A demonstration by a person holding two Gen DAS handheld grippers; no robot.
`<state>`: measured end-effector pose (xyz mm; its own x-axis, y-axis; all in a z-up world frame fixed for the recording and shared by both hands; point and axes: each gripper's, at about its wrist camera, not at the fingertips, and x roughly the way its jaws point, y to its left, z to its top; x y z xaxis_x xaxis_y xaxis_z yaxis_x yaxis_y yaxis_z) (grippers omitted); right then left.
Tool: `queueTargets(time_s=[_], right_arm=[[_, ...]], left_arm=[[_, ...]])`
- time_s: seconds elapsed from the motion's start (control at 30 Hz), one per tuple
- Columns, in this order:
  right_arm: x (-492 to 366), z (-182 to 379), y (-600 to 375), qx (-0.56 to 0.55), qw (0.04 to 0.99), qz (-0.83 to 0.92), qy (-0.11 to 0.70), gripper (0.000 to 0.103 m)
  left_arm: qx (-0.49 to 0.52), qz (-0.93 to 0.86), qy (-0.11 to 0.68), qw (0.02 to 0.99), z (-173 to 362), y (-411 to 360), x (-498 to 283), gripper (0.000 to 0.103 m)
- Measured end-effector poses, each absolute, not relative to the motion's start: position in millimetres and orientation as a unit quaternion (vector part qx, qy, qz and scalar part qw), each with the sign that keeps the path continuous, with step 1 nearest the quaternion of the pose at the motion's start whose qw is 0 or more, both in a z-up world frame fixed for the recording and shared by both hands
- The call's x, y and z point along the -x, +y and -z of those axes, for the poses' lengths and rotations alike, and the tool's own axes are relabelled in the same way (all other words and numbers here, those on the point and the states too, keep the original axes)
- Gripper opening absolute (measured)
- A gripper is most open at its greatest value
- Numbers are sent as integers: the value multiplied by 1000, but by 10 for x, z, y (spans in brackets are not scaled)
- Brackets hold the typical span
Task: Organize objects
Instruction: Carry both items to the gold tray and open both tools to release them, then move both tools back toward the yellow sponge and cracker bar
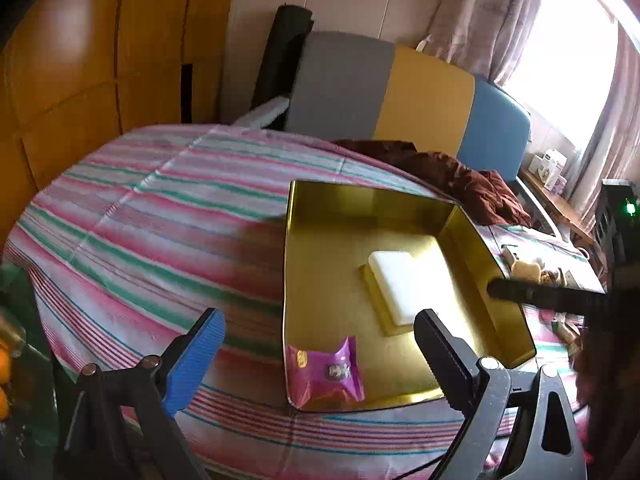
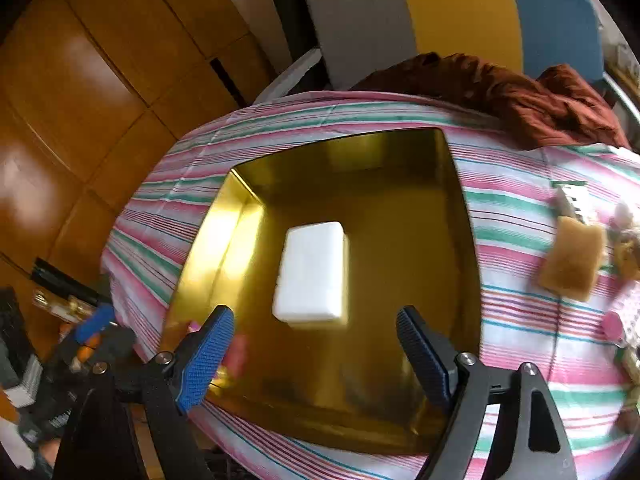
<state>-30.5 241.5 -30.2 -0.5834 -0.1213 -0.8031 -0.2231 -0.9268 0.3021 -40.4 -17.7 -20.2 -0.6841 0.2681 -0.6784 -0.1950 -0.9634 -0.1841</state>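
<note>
Two tongs, left tongs point(image 1: 320, 344) and right tongs point(image 2: 316, 348), gape empty over the gold tin point(image 1: 496, 248); next, fetch the sponge point(image 2: 572, 264) just right of it.

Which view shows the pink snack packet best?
The left wrist view: the pink snack packet lies sharp and whole in the gold tin's near corner. The right wrist view shows only a blurred pink sliver behind its own finger.

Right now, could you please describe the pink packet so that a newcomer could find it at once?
Find the gold tin on the striped tablecloth. The pink packet lies in the tin's near corner. Its only neighbour inside is a plain white block in the middle; the packet is flat, crinkled and magenta.
</note>
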Motion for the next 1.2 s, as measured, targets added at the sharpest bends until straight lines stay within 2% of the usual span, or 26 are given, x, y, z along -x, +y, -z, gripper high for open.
queueTargets(time_s=[0.2, 0.63, 1.2], right_arm=[[103, 286, 2314, 438, 59, -885, 148, 85], [-206, 217, 2289, 397, 104, -906, 100, 85], [-490, 382, 2828, 402, 162, -889, 148, 85]], left_arm=[[363, -926, -17, 99, 100, -35, 358, 101], [354, -930, 14, 101, 79, 159, 214, 101], [370, -912, 44, 171, 129, 596, 133, 101]])
